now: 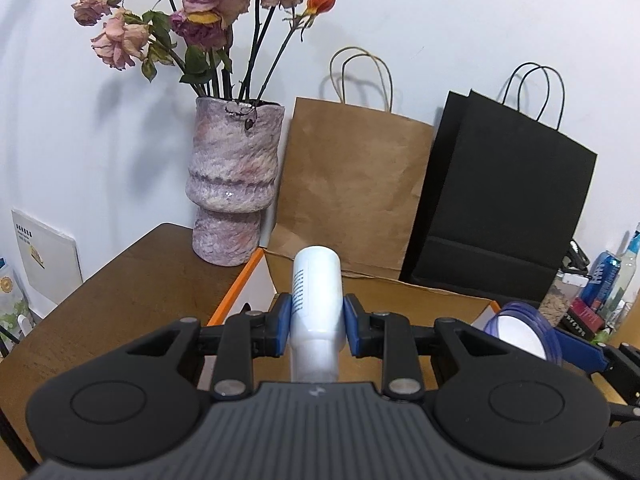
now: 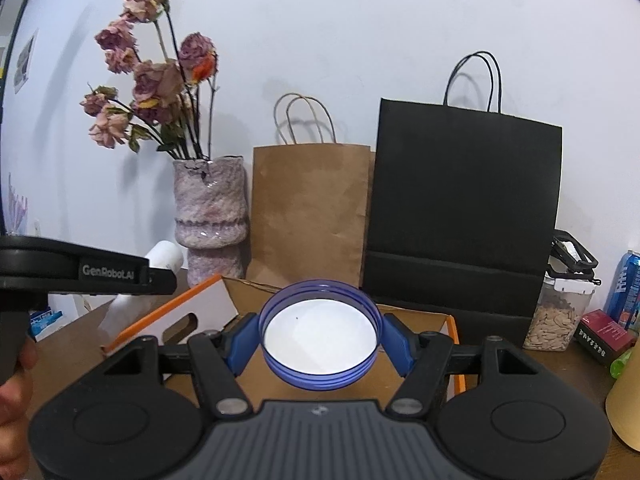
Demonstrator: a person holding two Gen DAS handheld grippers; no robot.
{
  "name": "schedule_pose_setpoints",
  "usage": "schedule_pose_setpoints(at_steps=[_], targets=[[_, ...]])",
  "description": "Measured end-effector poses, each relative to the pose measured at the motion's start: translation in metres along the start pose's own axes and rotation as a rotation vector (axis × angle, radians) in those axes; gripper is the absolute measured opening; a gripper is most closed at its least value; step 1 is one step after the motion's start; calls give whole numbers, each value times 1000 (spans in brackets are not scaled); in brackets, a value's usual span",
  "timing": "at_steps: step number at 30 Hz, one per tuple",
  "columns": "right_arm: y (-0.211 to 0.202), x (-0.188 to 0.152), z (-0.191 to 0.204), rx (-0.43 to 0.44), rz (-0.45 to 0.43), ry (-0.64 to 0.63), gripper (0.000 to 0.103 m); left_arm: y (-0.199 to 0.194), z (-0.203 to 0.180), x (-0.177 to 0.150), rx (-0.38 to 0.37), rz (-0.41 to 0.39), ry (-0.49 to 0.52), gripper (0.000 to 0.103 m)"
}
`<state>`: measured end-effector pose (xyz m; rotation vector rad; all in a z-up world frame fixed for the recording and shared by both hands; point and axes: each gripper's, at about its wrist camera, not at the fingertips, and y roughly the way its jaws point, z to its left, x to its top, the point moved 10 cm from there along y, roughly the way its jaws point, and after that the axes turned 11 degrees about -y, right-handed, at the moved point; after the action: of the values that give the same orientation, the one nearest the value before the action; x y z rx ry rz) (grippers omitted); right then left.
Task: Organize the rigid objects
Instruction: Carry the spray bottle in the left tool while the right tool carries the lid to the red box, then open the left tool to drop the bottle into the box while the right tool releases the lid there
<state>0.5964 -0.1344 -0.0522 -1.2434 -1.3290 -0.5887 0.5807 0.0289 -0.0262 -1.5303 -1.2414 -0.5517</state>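
Note:
My left gripper point(image 1: 316, 322) is shut on a white bottle point(image 1: 316, 300), which points forward over the near edge of an open cardboard box point(image 1: 420, 300) with orange-edged flaps. My right gripper point(image 2: 320, 336) is shut on a round blue-rimmed lid point(image 2: 320, 334) with a white inside, held above the same cardboard box point(image 2: 416, 322). The lid point(image 1: 524, 330) and a blue finger of the right gripper show at the right of the left wrist view. In the right wrist view the left gripper's black body crosses the left side, with the white bottle point(image 2: 162, 258) sticking out past it.
A pink vase point(image 1: 230, 184) of dried roses stands on the brown table point(image 1: 100, 312) at the box's back left. A brown paper bag point(image 1: 352, 184) and a black paper bag point(image 1: 504, 204) lean on the wall behind. A jar of seeds point(image 2: 558, 316), a blue can point(image 2: 628, 284) and small boxes crowd the right.

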Motion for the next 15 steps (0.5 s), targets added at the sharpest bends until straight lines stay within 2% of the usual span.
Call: schedule_pose_setpoints(at_steps=[15], targets=[[32,-14,-15,-15,65,8,65,39,4,-3,44,31,27,28]])
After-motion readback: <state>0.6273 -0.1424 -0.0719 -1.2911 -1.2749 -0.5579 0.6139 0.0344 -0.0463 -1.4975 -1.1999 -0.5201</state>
